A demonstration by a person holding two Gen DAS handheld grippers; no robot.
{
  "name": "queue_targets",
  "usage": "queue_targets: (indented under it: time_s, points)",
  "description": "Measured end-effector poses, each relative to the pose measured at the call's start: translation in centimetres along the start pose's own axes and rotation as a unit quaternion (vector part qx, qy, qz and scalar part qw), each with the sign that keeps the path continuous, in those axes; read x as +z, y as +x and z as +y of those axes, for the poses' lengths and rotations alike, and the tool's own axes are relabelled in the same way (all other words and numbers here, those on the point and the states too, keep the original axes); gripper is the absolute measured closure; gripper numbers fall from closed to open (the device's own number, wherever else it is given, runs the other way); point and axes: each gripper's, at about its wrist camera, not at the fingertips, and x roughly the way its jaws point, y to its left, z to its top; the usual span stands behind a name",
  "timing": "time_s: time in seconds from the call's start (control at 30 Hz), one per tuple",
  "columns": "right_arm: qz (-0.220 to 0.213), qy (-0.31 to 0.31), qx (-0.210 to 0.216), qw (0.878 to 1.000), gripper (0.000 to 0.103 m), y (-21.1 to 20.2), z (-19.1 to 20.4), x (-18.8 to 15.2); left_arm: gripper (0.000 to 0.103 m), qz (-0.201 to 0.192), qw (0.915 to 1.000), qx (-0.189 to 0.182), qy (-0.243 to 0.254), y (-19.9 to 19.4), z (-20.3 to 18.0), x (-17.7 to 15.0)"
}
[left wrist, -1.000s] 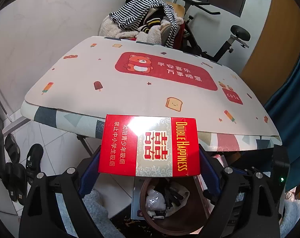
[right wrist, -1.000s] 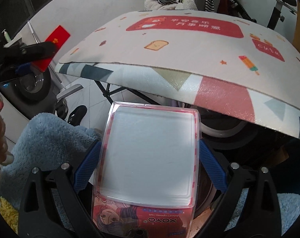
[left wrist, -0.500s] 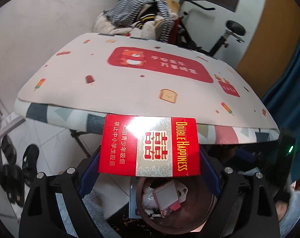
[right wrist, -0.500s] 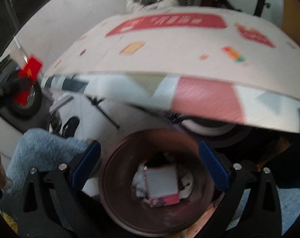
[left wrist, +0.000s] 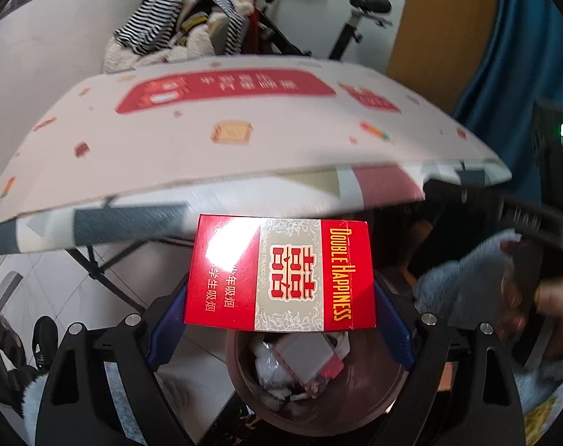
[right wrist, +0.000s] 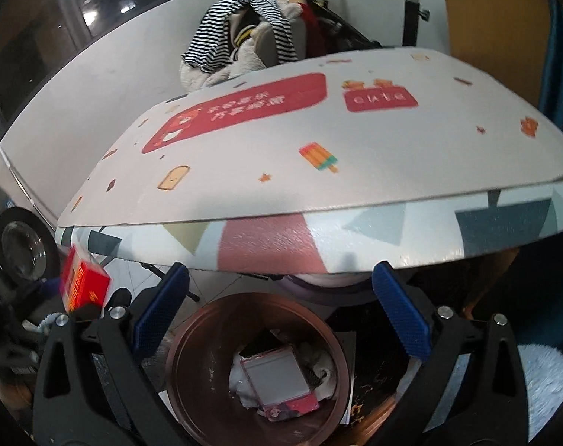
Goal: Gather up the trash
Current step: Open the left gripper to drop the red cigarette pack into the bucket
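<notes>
The red cigarette pack (left wrist: 279, 273), printed "Double Happiness", was clamped flat between the blue pads of the left gripper (left wrist: 279, 319), its printed face up toward the camera. It hung above the brown trash bin (left wrist: 374, 405), covering the far part of the bin's opening in the left wrist view. In the right wrist view the same pack (right wrist: 83, 284) appeared at the far left, beside the table edge.

Inside the bin (right wrist: 192, 383) a clear-fronted plastic package (right wrist: 276, 377) with a pink border lay on crumpled white paper (right wrist: 240, 384).

The right gripper (right wrist: 279, 312) stood wide apart, nothing between its blue pads (right wrist: 400, 316), above the bin.

Beyond both grippers the folding table (right wrist: 318, 171) stretched away, covered by a pale mat with a red bear banner and small popsicle and toast prints. Behind it sat a chair heaped with striped clothing (left wrist: 177, 26).
</notes>
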Motion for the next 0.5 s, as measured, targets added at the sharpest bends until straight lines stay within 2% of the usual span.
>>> queue_targets:
  time_s: [0.37, 0.5]
  points:
    - [0.010, -0.008, 0.007, 1.000, 0.006, 0.8, 1.2, -0.4, 0.016, 0.032, 0.9994, 0.011, 0.001, 2.3, -0.1, -0.7]
    - [0.014, -0.007, 0.012, 1.000, 0.006, 1.1, 1.4, -0.4, 0.010, 0.039, 0.9990, 0.020, -0.010, 2.6, 0.4, -0.7]
